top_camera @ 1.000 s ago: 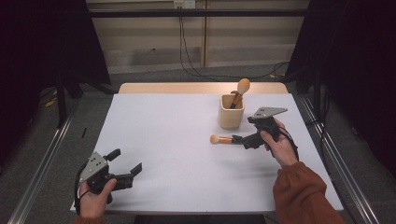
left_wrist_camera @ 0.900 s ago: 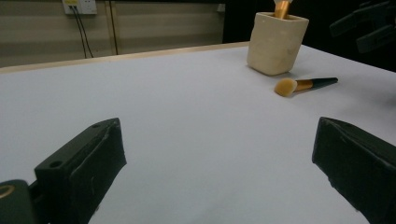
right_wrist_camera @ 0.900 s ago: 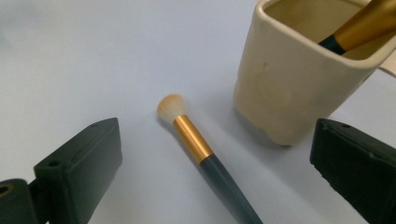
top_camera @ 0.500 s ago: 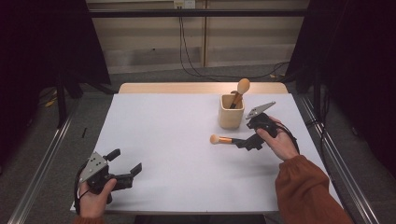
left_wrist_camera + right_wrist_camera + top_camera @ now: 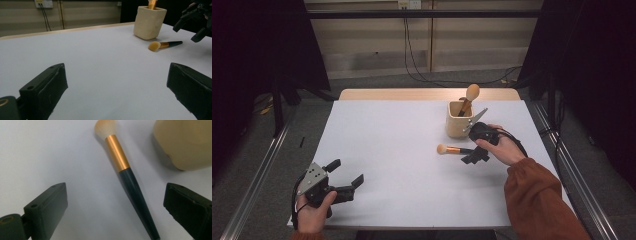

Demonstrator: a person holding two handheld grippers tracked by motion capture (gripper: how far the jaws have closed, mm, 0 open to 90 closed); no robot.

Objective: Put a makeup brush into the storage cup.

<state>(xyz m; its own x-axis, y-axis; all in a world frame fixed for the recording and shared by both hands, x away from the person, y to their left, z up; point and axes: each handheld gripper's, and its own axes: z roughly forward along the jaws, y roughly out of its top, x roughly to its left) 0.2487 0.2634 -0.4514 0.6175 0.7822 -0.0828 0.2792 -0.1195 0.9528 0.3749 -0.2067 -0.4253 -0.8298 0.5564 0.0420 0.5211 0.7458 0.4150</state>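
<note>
- A slim make-up brush [image 5: 125,172] with a pale tuft of bristles, a shiny gold metal collar and a tapering dark handle lies flat on the worktop [image 5: 402,150], just in front of a cream-coloured holder.
- In the right gripper view its long axis runs between the two black jaws, bristles pointing away and the thin handle tip nearest the camera; the handle sits a little closer to the right-hand jaw.
- The right gripper [image 5: 476,156] hangs just above the handle end with its jaws spread wide and grasping nothing; it is by far the nearer tool, so the pick-up looks to be its job.
- The cream, rounded-square holder [image 5: 460,120], matte and slightly dimpled like ceramic, stands upright just beyond the brush and already holds a second brush with a rounded tan head [image 5: 472,93].
- The left gripper [image 5: 343,181] rests at the near left corner of the smooth white worktop, well apart from the brush, its jaws likewise open and empty.
</note>
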